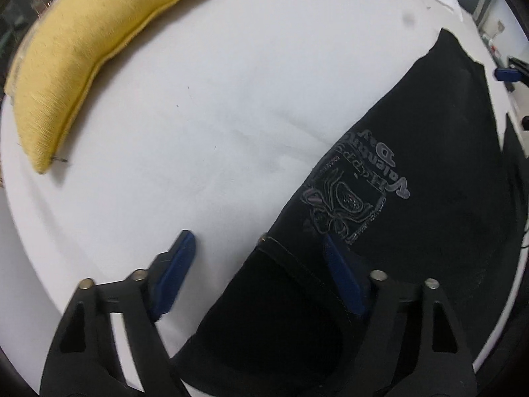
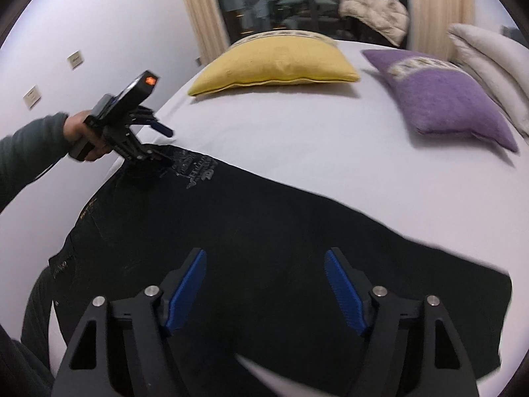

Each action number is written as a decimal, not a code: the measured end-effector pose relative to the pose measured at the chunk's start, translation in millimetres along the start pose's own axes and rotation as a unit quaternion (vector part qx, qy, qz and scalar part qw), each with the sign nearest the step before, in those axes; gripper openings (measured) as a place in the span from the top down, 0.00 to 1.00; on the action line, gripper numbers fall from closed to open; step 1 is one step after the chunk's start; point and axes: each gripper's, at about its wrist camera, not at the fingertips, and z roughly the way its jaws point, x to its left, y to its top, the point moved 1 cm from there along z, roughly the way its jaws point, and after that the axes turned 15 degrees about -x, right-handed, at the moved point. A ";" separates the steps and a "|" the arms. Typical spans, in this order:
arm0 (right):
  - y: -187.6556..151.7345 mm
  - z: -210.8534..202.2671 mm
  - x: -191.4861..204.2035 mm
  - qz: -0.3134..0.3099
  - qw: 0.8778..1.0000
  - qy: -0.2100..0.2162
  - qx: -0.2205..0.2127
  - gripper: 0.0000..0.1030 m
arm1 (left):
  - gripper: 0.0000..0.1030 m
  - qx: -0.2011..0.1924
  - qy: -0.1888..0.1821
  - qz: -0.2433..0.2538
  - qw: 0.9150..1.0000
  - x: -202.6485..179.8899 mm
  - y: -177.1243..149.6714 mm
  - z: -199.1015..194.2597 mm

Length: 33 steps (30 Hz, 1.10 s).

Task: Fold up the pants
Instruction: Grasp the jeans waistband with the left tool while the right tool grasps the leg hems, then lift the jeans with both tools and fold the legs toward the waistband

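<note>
Both my grippers were spread wide: my left gripper point(image 1: 258, 258) straddled the pants' point(image 2: 264, 248) top corner at the lower middle of its frame, one finger point(image 1: 178, 264) over the white sheet point(image 1: 198, 132), the other point(image 1: 342, 278) over cloth, while my right gripper point(image 2: 266, 284) hovered above the dark fabric lying across the bed. I judged I was lining up a grasp; next I needed to close on the edges and lift together.

Black pants point(image 2: 264, 248) with grey print, yellow pillow point(image 2: 274, 66), purple pillow point(image 2: 446, 106), white bedsheet point(image 1: 198, 132).
</note>
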 end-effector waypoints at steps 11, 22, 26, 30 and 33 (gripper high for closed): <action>35.6 99.8 -0.5 -0.093 0.991 0.043 0.083 0.29 | 0.92 0.019 0.000 0.026 0.999 -8.8 -5.2 23.1; 33.8 135.8 -37.2 -0.117 0.979 0.036 0.164 0.34 | 0.94 -0.035 0.001 0.050 0.998 -2.8 -5.2 2.2; 35.2 140.4 -44.8 -0.120 0.977 0.041 0.173 0.37 | 0.94 -0.052 0.010 0.065 0.996 1.7 2.8 -3.8; 34.8 150.7 -47.8 -0.129 0.972 0.049 0.191 0.47 | 0.94 -0.077 0.020 0.077 0.994 -7.6 10.3 -12.5; 35.4 160.7 -49.2 -0.143 0.967 0.053 0.202 0.48 | 0.94 -0.091 0.022 0.087 0.992 -18.1 8.2 -17.4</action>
